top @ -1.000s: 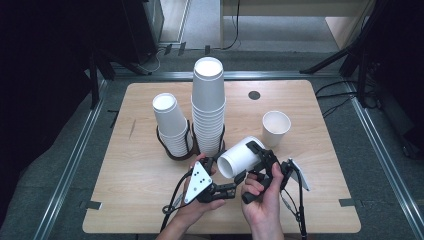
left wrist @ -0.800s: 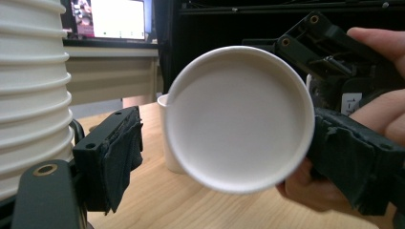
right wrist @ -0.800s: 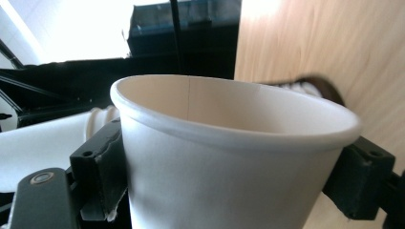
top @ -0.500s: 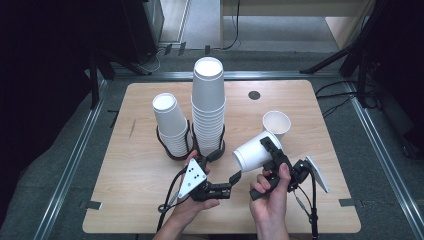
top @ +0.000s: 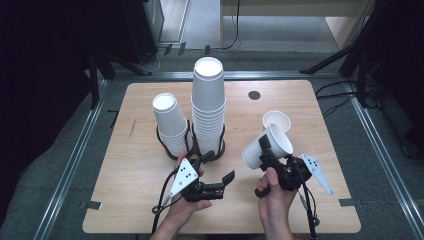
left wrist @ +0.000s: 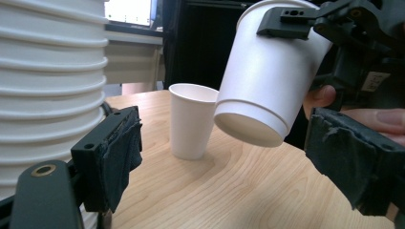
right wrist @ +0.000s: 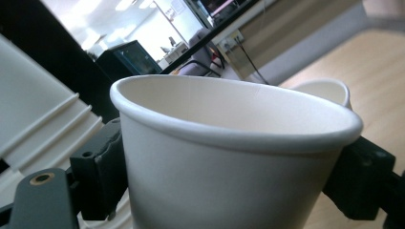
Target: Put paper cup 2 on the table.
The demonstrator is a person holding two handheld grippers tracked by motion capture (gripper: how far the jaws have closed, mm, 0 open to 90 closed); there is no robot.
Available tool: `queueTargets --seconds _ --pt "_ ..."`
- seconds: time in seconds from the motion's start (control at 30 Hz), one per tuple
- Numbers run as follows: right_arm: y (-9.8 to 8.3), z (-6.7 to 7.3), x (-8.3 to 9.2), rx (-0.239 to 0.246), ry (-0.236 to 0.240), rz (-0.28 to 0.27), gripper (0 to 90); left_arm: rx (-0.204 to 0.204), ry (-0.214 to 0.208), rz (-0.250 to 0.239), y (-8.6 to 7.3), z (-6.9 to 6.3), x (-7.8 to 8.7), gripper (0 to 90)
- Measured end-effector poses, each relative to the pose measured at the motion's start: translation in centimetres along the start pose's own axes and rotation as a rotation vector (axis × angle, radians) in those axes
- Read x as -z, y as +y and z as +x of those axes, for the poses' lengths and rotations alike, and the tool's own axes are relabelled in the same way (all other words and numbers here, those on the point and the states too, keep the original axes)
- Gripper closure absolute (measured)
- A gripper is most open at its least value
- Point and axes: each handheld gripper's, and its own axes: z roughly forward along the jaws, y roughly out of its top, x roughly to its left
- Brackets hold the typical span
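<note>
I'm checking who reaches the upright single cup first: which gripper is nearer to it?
Right. The right gripper, shut on a tilted cup, is just in front of the upright cup. The left gripper, jaws open and empty, sits farther off by the tall stack.

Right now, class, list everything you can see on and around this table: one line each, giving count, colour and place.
held cup: one, white, tilted above the table's right half, clamped in the right gripper.
standing cup: one, white, upright with its mouth up, just behind the held cup.
tall stack: one, white cups mouth down, table centre.
short stack: one, white cups mouth down, left of the tall stack.
black ring holders: two, around the stacks' bases.
table: one, light wood.
left gripper: one, black, jaws open with nothing between them, in front of the stacks.
right gripper: one, black, shut on the held cup.
</note>
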Motion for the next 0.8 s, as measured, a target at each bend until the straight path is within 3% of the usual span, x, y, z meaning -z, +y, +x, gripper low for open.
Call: queueTargets --seconds 0.17,0.27,0.3,0.43,0.5,0.57,0.63,0.8 --pt "-0.6 0.9 0.1 0.2 0.006 -0.039 14.5 0.009 0.025 0.005 0.1 0.6 0.7 12.6" --pt "-0.8 1.1 0.1 0.262 0.008 -0.046 14.4 0.008 0.038 0.007 0.1 0.7 1.0 12.6" --pt "-1.1 1.2 0.1 0.335 0.004 -0.052 14.4 0.013 0.043 0.009 0.2 0.9 1.2 12.7" --pt "-1.7 1.3 -0.1 0.456 -0.011 -0.065 14.3 0.015 0.057 0.013 0.2 1.3 1.7 12.7" --pt "-1.8 1.3 -0.1 0.475 -0.012 -0.071 14.4 0.014 0.059 0.014 0.2 1.4 1.8 12.7" --pt "-2.1 1.0 -0.3 0.528 -0.024 -0.084 14.3 0.019 0.078 0.011 0.2 1.6 2.0 12.8" --pt "-2.3 0.9 -0.4 0.545 -0.03 -0.085 14.4 0.042 0.093 -0.004 0.3 1.9 2.3 13.0" --pt "-3.2 -0.1 -1.1 0.604 0.007 -0.082 14.5 0.056 0.105 -0.003 0.4 2.6 2.7 13.0"
